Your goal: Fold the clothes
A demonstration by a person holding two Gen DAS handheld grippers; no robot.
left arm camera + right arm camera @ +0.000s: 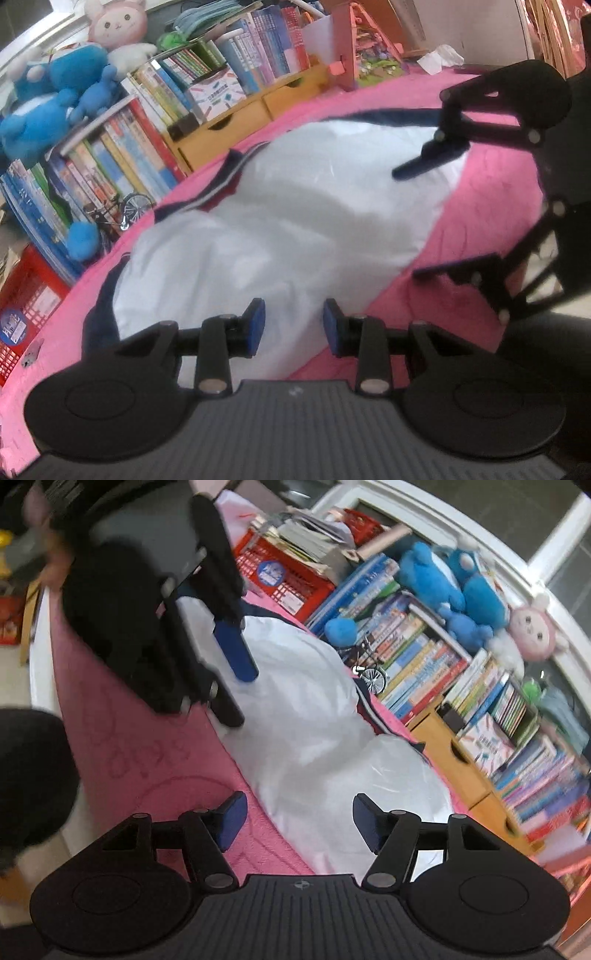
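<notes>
A white shirt [295,221] with navy and red collar trim [221,184] lies spread on a pink mat [491,206]. My left gripper [293,326] is open and empty, hovering over the shirt's near edge. My right gripper shows in the left wrist view [417,218] at the right, open over the shirt's far side. In the right wrist view the right gripper [299,821] is open and empty above the edge of the shirt [314,731], and the left gripper [236,686] hangs open over the shirt's far end.
Rows of books [122,147] and a wooden drawer unit [229,129] line the mat's far side. Blue and pink plush toys [55,92] sit on the books. A red basket [284,576] stands at one end. A small bicycle model [369,672] stands near the shirt.
</notes>
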